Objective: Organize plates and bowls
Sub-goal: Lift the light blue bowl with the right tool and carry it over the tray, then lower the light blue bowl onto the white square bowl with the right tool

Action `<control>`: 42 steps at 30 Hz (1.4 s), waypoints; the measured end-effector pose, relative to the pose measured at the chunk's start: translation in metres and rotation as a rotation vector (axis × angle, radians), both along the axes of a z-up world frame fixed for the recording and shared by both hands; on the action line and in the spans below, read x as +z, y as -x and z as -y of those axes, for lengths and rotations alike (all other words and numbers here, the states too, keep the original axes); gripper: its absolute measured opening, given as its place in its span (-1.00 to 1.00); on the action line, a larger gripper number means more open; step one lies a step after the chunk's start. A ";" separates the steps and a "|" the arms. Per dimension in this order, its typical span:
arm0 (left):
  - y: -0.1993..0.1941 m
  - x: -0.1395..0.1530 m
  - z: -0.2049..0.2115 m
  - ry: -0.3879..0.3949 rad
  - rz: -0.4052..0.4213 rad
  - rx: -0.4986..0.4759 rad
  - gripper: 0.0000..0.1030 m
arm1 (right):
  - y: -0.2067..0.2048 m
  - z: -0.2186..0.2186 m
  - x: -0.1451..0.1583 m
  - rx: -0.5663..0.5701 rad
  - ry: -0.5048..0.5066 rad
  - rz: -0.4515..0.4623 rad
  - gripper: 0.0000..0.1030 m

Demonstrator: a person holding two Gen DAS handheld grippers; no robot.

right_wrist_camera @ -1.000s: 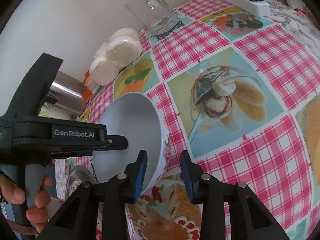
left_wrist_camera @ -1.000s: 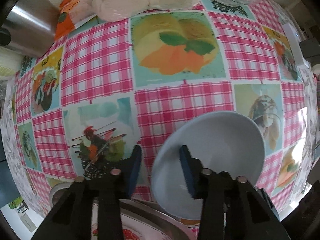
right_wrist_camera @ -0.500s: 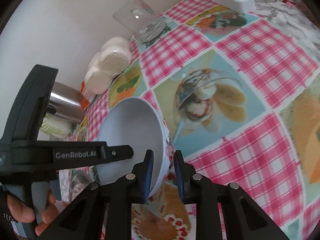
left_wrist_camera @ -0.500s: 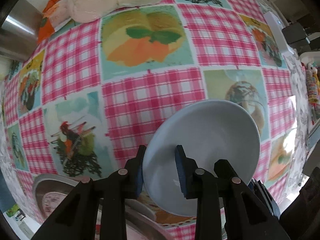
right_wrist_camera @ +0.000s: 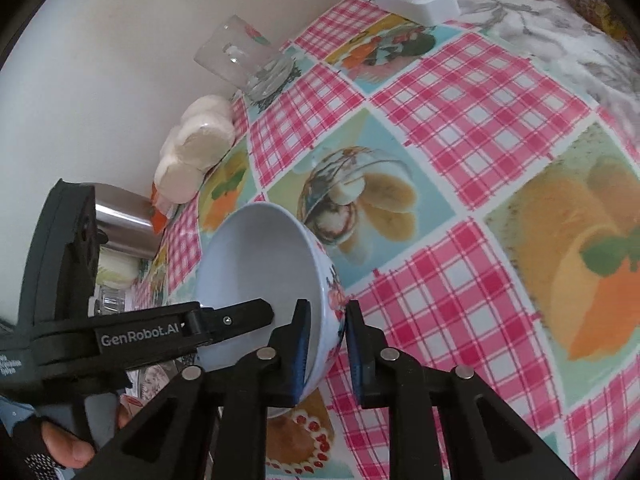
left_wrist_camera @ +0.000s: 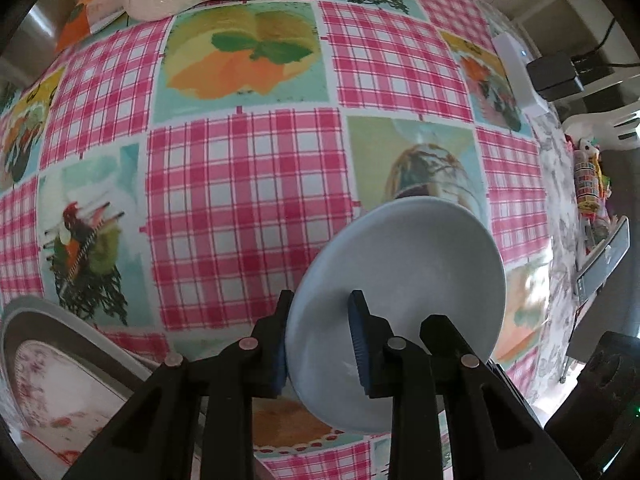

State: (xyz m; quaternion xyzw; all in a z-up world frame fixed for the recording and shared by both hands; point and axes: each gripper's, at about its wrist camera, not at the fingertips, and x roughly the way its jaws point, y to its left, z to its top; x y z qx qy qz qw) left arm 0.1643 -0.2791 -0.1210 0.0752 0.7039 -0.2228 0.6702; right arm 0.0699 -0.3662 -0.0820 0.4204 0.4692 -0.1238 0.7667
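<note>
Surface: a table under an oilcloth (left_wrist_camera: 248, 208) of pink-and-white check squares set between printed food pictures; a grey floral cloth (right_wrist_camera: 560, 36) covered the far right part.

Bowl (left_wrist_camera: 400, 264): pale blue inside, floral print on the outer wall, tilted on edge above the oilcloth and held at two points of its rim.

Left gripper (left_wrist_camera: 320, 340): pointed steeply down, its blue pads pressed on the bowl's rim, one inside and one outside; the jaws had just been closing.

Right gripper (right_wrist_camera: 326, 344): clamped on the opposite side of the same rim, one pad on the inner face, the other on the floral outside; its jaws had likewise just been closing onto the wall.

Hand (right_wrist_camera: 60, 440): a person's hand in a fingerless glove, on the left gripper's handle at the lower left of the right wrist view.

Plates (left_wrist_camera: 60, 368): a metal-rimmed dish with a floral plate in it, at the near left edge of the table.

Along the wall (right_wrist_camera: 120, 40), plain and pale: a clear glass (right_wrist_camera: 244, 60), a wrapped stack of round white breads (right_wrist_camera: 196, 152), an orange packet (left_wrist_camera: 84, 12), a steel pot (right_wrist_camera: 124, 220).

Far right: a white block (right_wrist_camera: 420, 0) holding a dark object, a black adapter (left_wrist_camera: 556, 74) with its cable.
</note>
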 end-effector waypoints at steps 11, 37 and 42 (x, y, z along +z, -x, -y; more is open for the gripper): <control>0.052 0.021 -0.007 0.063 0.058 -0.017 -0.52 | 0.019 -0.005 0.021 0.015 0.070 -0.018 -0.63; 0.041 0.142 -0.200 0.329 0.341 0.212 -0.52 | -0.002 -0.141 0.135 0.323 0.271 0.164 -0.62; 0.043 0.153 -0.241 0.357 0.375 0.283 -0.52 | -0.007 -0.178 0.143 0.403 0.297 0.187 -0.62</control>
